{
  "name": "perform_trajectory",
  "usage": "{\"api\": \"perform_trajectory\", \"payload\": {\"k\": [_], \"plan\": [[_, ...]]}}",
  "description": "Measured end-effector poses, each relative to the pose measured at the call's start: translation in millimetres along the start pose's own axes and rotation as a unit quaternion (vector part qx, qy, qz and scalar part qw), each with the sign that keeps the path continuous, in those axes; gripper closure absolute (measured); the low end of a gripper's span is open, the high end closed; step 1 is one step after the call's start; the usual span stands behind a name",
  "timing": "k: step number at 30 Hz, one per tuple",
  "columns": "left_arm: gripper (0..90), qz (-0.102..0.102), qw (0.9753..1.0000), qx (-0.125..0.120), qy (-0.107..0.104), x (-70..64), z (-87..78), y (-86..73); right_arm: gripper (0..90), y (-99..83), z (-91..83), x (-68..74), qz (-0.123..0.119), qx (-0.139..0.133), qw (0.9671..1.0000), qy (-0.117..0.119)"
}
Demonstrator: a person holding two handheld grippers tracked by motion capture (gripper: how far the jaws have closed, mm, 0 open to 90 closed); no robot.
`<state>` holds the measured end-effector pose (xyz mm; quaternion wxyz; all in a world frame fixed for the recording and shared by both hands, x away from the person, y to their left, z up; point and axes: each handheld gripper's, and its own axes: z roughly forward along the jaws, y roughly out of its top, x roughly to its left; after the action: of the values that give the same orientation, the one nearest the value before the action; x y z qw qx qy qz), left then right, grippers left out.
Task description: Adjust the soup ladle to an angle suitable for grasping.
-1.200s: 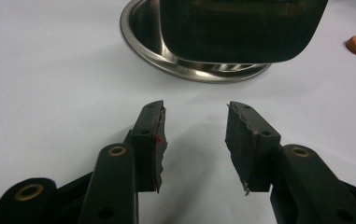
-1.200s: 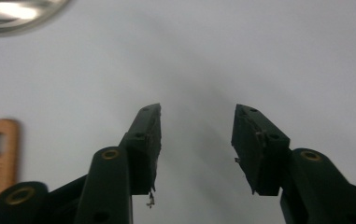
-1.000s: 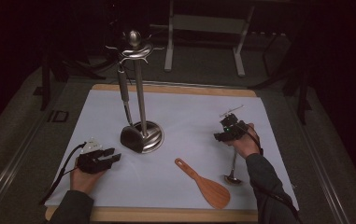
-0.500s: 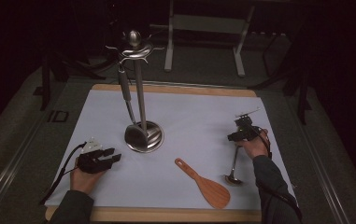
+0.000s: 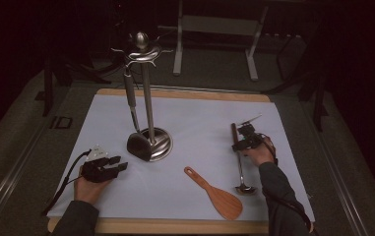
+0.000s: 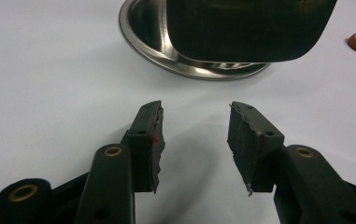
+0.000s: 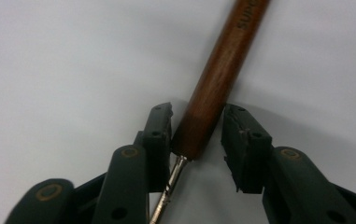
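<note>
One ladle handle (image 7: 213, 88) (wooden) between right gripper (image 7: 196, 135) jaws

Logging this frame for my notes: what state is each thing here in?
Left gripper: open, empty, resting near the stand base.
Right gripper: jaws around the ladle handle, gap on one side.
Ladle: flat on the table.
Wooden spatula: lying free.
Stand: upright, one utensil hanging.

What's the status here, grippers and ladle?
Left gripper open, empty, resting near stand base. Right gripper straddling ladle handle, jaws not clamped. Ladle flat on table; spatula lies beside it, apart.
</note>
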<state>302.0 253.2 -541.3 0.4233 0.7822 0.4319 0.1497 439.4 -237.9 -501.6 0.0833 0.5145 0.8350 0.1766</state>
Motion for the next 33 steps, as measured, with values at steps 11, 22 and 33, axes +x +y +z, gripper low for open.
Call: {"api": "perform_trajectory", "payload": {"k": [11, 22, 33], "plan": [[55.7, 0.002, 1.0000, 0.000, -0.001, -0.1, -0.1, 0.0, 70.8, 34.1, 16.4, 98.8, -0.153, 0.051, 0.9860, 0.040], [55.6, 0.003, 1.0000, 0.000, -0.001, -0.4, -0.1, 0.0, 70.5, 41.0, 16.3, 107.0, -0.172, 0.121, 0.9775, 0.016], [55.7, 0.002, 1.0000, 0.001, -0.003, 0.1, 0.3, 0.1, 74.1, 43.1, 17.1, 110.8, -0.200, 0.137, 0.9701, 0.006]]}}
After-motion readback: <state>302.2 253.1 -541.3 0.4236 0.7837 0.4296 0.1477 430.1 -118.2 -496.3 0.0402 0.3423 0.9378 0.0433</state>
